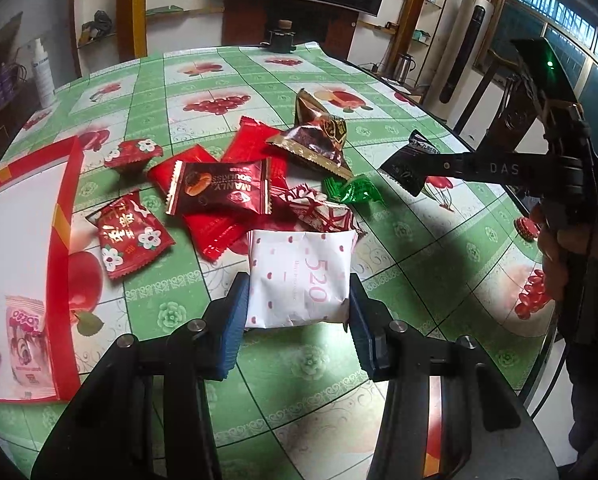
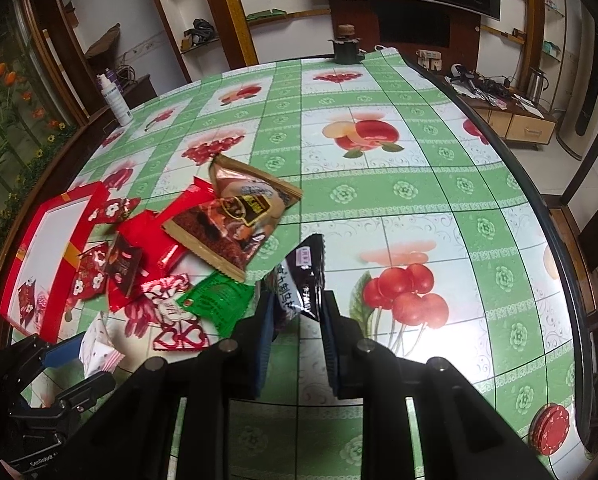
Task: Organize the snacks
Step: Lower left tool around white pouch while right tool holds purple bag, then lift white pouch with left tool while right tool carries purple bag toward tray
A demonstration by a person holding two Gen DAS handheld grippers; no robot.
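Note:
My left gripper point(image 1: 297, 304) is shut on a white "520" snack packet point(image 1: 299, 280) with pink dots, at the near edge of the snack pile; the packet also shows in the right wrist view point(image 2: 97, 346). My right gripper point(image 2: 297, 316) is shut on a black snack packet point(image 2: 305, 276) and holds it above the table, right of the pile; it also shows in the left wrist view point(image 1: 405, 166). The pile holds red packets point(image 1: 131, 236), a dark brown Manly packet point(image 1: 219, 188), a green candy point(image 1: 353, 190) and brown triangular bags point(image 1: 315, 140). A red-rimmed box point(image 1: 65, 220) lies to the left.
The table point(image 2: 419, 200) has a green fruit-print cloth. The box holds a pink packet point(image 1: 27, 344) and a red one. A stack of red discs point(image 2: 551, 428) sits near the right edge. A white spray bottle point(image 2: 115, 96) and a dark jar point(image 2: 345, 46) stand at the far side.

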